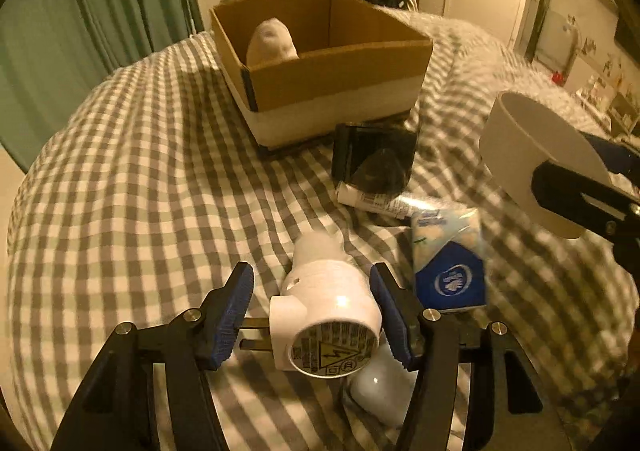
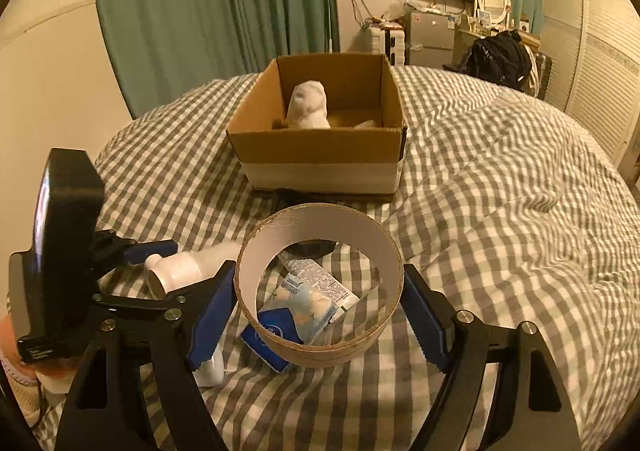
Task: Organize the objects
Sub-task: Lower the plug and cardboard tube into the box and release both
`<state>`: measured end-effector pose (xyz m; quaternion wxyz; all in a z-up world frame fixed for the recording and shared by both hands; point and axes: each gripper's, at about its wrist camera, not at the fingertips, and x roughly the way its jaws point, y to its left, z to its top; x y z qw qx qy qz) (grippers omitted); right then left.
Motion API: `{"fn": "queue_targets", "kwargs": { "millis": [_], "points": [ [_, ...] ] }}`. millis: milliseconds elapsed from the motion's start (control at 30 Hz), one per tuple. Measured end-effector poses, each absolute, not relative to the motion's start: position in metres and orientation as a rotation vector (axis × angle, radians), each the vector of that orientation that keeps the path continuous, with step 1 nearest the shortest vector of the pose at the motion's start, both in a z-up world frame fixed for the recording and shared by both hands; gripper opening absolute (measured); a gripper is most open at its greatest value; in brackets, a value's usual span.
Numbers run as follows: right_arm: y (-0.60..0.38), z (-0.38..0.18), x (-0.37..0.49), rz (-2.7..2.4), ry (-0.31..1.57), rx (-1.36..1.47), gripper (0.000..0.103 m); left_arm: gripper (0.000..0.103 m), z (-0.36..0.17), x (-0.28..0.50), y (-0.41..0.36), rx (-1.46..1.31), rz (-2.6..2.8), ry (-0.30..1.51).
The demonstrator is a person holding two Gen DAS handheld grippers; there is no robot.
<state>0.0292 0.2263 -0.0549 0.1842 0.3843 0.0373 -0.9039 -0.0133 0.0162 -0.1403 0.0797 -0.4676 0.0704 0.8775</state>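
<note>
My left gripper point(image 1: 312, 315) is shut on a white plug-in device point(image 1: 328, 307) with a round label, held above the checked bed; it shows in the right wrist view point(image 2: 180, 271). My right gripper point(image 2: 320, 311) is shut on a wide tape ring point(image 2: 320, 287), also seen at the right of the left wrist view point(image 1: 532, 155). An open cardboard box point(image 1: 340, 79) point(image 2: 320, 151) stands beyond, holding a white rolled sock point(image 1: 272, 41) point(image 2: 308, 107).
On the checked bedspread point(image 1: 140, 171) lie a blue tissue pack point(image 1: 448, 263), a white tube point(image 1: 376, 203), a black glossy box point(image 1: 372, 159) and a white bottle point(image 1: 380, 391). Green curtains and a cluttered desk stand behind the bed.
</note>
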Motion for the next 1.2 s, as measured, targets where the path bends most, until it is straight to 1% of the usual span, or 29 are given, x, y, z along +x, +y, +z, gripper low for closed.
{"fn": "queue_targets", "kwargs": {
  "millis": [133, 400, 800, 1000, 1200],
  "points": [
    [0.224, -0.038, 0.037, -2.562, 0.112, 1.033, 0.079, 0.062, -0.121, -0.002, 0.01, -1.354, 2.674, 0.187],
    [0.216, -0.007, 0.029, -2.555, 0.137, 0.937, 0.079, 0.062, -0.067, -0.012, 0.001, -1.189, 2.798, 0.132],
    [0.204, 0.067, -0.018, -2.587, 0.196, 0.73, 0.079, 0.062, 0.006, -0.07, -0.014, -0.996, 2.922, 0.054],
    [0.19, 0.089, -0.059, -2.596, 0.197, 0.68, 0.079, 0.062, 0.023, -0.107, -0.017, -0.948, 2.936, 0.013],
    [0.177, 0.092, -0.111, -2.618, 0.196, 0.674, 0.079, 0.062, 0.014, -0.156, -0.013, -0.958, 2.921, 0.027]
  ]
}}
